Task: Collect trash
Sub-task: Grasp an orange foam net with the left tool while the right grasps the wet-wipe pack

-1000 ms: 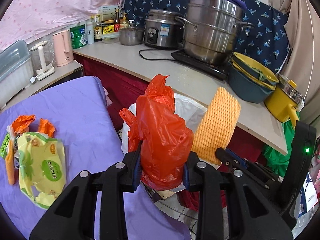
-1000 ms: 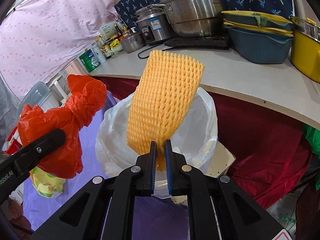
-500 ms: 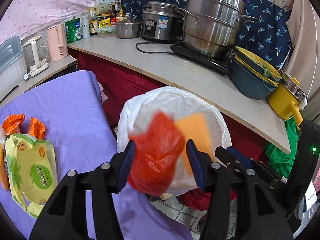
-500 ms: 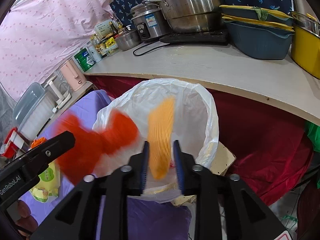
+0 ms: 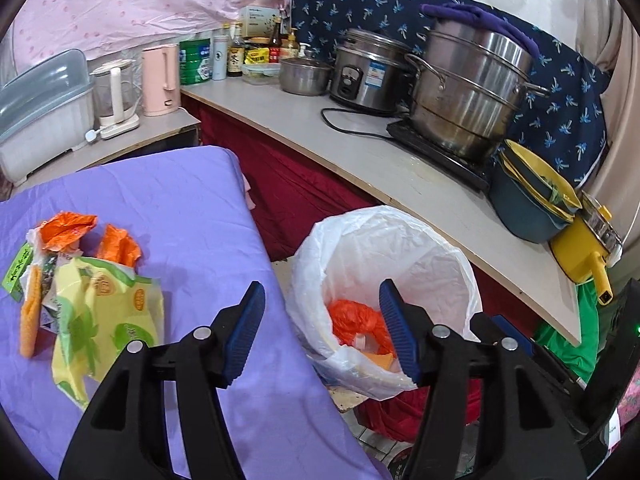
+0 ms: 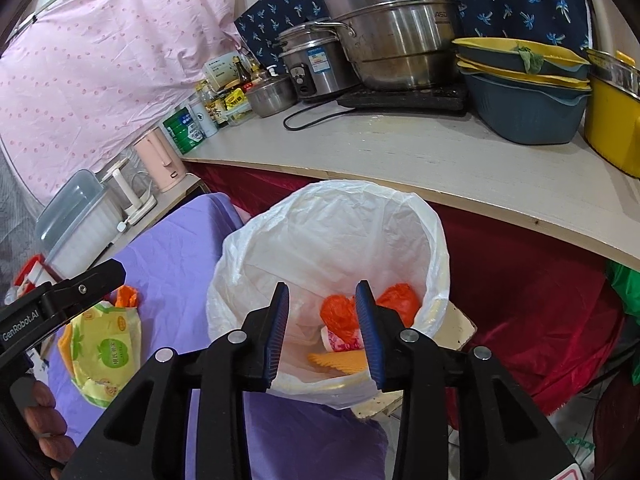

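Purple cloth [image 5: 168,216] bears wrappers [image 5: 96,304] beside the lined bin [image 5: 400,240].

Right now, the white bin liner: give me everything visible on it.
The white bin liner is thin, translucent, crinkled plastic, mouth open and folded over the bin's rim. It stands upright between the purple-covered table and the counter. Inside lie the red plastic bag, the orange foam net and a small pink-printed cup. Both grippers, left and right, hover open above it, touching nothing.
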Tool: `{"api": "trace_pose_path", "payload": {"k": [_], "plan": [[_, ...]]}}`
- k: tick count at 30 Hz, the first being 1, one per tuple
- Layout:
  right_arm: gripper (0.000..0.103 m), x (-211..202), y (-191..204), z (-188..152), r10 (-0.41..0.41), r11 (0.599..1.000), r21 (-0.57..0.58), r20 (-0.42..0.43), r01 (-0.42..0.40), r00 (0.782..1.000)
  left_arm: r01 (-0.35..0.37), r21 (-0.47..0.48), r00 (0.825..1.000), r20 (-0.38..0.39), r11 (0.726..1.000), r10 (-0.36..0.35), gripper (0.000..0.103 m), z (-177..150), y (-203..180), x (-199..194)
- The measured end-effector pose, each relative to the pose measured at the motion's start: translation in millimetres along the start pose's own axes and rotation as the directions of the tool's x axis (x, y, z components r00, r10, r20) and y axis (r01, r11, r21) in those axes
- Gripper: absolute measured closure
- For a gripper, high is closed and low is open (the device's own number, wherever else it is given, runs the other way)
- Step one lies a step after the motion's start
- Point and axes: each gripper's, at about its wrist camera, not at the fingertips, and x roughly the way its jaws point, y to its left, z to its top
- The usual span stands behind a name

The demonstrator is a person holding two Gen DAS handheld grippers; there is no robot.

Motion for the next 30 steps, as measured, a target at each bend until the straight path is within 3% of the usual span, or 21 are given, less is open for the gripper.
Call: {"api": "trace_pose_path", "payload": {"k": [14,21,30], "plan": [[0.063,-23.2,68.5,-10.7,0.106,0.99,-0.094,-0.002,-0.106,0.994,-0.129,-0.115,0.99,0.05,0.985,0.135,0.046,-8.5,68.5,-52.9],[0.063,-20.5,118.9,-30.8,0.165,0.972,-0.157,-0.054,-0.172,0.985,-0.226,-0.175,0.971,0.037,0.958,0.236,0.046,-24.7,123.5,-76.6],[0.058,-10.1,176.1,-60.2,0.211,0.945,-0.225,-0.13,-0.236,0.969,-0.357,-0.232,0.931,-0.008,0.905,0.365,0.045,-54.0,196.5,-97.2]]}}
